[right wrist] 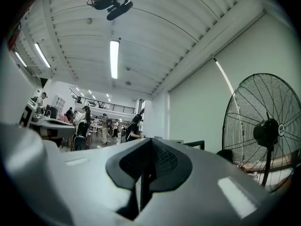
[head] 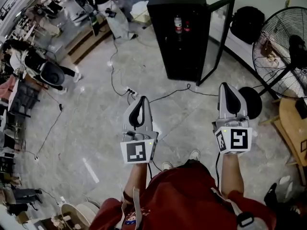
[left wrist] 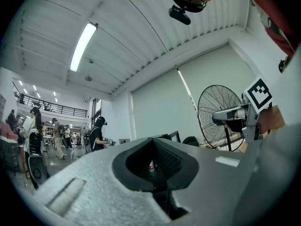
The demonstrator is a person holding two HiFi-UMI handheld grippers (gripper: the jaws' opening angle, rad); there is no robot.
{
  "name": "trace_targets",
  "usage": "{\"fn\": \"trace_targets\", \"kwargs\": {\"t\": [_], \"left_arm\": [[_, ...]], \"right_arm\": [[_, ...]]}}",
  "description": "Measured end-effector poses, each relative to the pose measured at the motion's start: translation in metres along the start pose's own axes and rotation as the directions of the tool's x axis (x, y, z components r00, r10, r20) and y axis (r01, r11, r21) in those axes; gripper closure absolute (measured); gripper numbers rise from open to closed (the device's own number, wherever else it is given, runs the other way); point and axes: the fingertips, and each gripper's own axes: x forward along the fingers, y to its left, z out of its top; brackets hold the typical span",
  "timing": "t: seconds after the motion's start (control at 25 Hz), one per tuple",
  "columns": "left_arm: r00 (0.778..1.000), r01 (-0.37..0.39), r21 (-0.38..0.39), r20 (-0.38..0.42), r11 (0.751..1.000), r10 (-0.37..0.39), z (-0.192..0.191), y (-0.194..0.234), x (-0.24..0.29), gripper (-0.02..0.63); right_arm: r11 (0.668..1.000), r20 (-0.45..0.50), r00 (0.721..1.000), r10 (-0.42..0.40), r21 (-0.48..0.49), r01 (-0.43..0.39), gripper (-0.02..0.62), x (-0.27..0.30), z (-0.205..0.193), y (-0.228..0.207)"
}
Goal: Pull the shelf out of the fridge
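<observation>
A black fridge [head: 180, 37] stands on the floor ahead of me, its glass door [head: 218, 37] swung open to the right. Two bottles [head: 181, 24] stand on a shelf near its top; the shelf itself is too dark to make out. My left gripper [head: 138, 102] and right gripper [head: 229, 87] are held side by side well short of the fridge, both shut and holding nothing. In the left gripper view the jaws [left wrist: 153, 139] meet at the tips, and a bottle [left wrist: 151, 165] shows through the gap behind them. The right gripper view shows its tips [right wrist: 150, 140] closed too.
A large standing fan [head: 283, 51] is on the right, with a wooden table [head: 292, 128] in front of it. Cables and a power strip [head: 130, 92] lie on the floor left of the fridge. A black bag [head: 247, 23] sits behind the door. People work at the far left.
</observation>
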Motion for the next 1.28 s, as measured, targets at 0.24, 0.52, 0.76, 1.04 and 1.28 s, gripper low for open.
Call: {"fn": "trace_targets", "kwargs": {"t": [0.24,0.52,0.76,1.04,1.28], "left_arm": [[1.000,-0.006,0.002,-0.023,1.000,0.006,-0.006,-0.032,0.018,0.608],[0.997,0.017,-0.012,-0.075,1.000,-0.017,-0.022,-0.070,0.047,0.609],[0.997,0.005,-0.015,-0.078,1.000,-0.006,-0.024,-0.085,0.066,0.608],[0.996,-0.006,-0.033,-0.084,0.999,0.003,-0.042,-0.068,0.081,0.608],[0.998,-0.028,-0.056,-0.057,0.998,0.025,-0.051,-0.021,0.106,0.609]], "right_arm": [[0.999,0.026,1.000,0.012,0.051,-0.013,0.595,-0.003,-0.012,-0.032],[0.998,-0.001,1.000,0.011,0.069,-0.011,0.595,0.001,-0.037,-0.075],[0.996,-0.016,1.000,0.012,0.085,-0.010,0.594,0.014,-0.049,-0.102],[0.995,-0.036,0.998,0.045,0.090,-0.041,0.595,0.047,-0.062,-0.089],[0.995,-0.027,0.996,0.087,0.052,-0.086,0.595,0.096,-0.058,-0.055]]}}
